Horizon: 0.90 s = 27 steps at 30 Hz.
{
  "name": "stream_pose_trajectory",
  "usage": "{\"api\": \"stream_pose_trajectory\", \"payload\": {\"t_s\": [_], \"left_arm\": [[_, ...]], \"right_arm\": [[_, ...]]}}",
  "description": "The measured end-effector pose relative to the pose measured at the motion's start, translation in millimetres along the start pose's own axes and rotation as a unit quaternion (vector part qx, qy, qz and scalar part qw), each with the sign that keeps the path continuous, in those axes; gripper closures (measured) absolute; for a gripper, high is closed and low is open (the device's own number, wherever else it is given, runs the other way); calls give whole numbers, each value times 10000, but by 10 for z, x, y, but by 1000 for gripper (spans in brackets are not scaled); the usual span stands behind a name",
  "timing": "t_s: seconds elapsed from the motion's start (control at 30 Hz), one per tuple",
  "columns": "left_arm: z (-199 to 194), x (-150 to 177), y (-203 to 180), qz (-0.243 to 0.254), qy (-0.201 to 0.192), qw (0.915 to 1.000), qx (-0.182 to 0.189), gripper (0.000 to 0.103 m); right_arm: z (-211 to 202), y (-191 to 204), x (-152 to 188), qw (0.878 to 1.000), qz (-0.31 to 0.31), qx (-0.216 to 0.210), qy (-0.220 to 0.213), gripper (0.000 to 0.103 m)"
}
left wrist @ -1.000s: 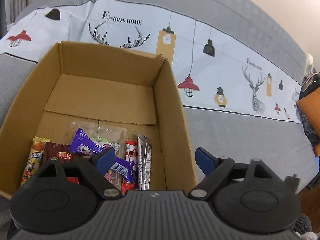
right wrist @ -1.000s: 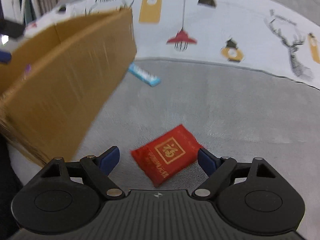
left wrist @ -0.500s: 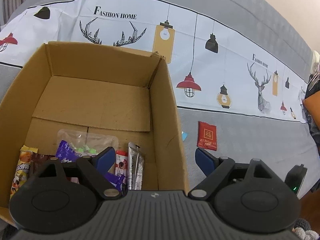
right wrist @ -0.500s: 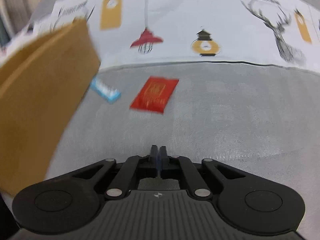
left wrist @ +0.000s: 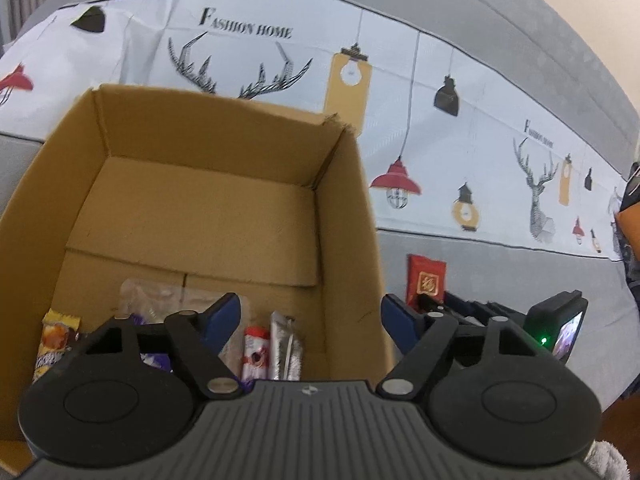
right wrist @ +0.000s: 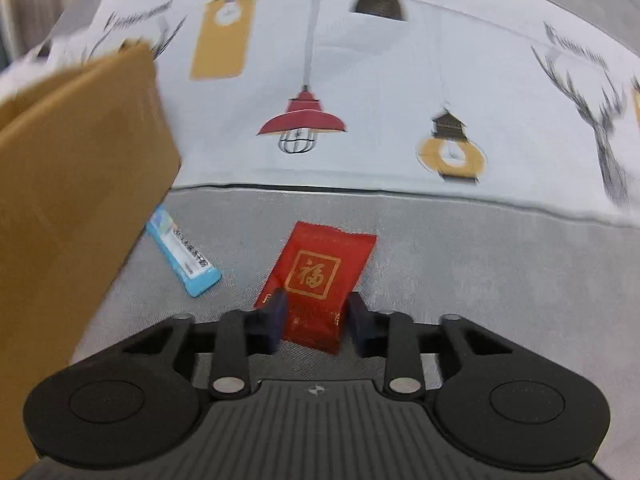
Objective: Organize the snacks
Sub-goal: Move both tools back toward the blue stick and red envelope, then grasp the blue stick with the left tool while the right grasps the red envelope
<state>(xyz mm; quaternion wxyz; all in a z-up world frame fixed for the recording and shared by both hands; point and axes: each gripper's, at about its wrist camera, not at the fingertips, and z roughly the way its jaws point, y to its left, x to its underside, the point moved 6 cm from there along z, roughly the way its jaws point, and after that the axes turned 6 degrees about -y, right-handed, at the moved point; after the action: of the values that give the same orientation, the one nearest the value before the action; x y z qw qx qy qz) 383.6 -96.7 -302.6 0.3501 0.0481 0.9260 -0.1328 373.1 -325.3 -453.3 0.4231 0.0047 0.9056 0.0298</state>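
A cardboard box [left wrist: 344,216] holds several snack packets [left wrist: 256,354] at its near end. My left gripper [left wrist: 310,320] is open and empty above the box's near right corner. A red packet with a gold character [right wrist: 320,280] lies on the grey cloth right of the box; it also shows in the left wrist view [left wrist: 426,280]. My right gripper [right wrist: 314,320] is half closed, its fingers on either side of the red packet's near end; I cannot tell whether they grip it. A blue packet [right wrist: 182,256] lies beside the box wall [right wrist: 80,200].
A white printed cloth with lamps and antlers [right wrist: 360,80] covers the back of the grey surface. The right gripper's body with a green light [left wrist: 556,332] shows in the left wrist view. A dark and orange object [left wrist: 630,216] stands at the far right edge.
My right gripper went from open to fully shut and is now half open around the red packet's near end. My left gripper drew back a little and stayed open.
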Motion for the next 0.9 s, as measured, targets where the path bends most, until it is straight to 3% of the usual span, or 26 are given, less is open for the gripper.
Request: {"api": "stream_pose_trajectory", "payload": {"t_s": [0.03,0.07,0.3,0.47,0.6,0.7,0.77,0.83,0.9], "left_arm": [[4,-24,-35,42,-18,10000,12,21],[11,-50,-75,84,-43,10000,31,21],[55,-81,-421,216,-56,9996,159,22],[45,-76,-834,433,-63,9981,433,34],[219,-39,-1159,379,-27,9981,493,34],[613,88,-1310,132,174,9998,38,28],[941,240,-1418,72,389,9988,-294,27],[1288,363,-1459,130,450,9960,-765,27],[1627,411,-1320,-194,467,9893,-1368,28]], "right_arm": [[-11,-19,-9,10000,-63,43,25,96],[-24,-58,-2,9998,-163,134,71,100],[-187,-535,73,9992,114,226,298,101],[-324,-871,132,9979,303,403,414,101],[-439,-1021,186,9963,688,-151,491,95],[-519,-1055,192,9969,621,-200,440,91],[-566,-1080,161,9973,622,-194,345,82],[-592,-1112,112,9965,750,-302,213,63],[-578,-1133,67,9946,922,-452,120,58]]}}
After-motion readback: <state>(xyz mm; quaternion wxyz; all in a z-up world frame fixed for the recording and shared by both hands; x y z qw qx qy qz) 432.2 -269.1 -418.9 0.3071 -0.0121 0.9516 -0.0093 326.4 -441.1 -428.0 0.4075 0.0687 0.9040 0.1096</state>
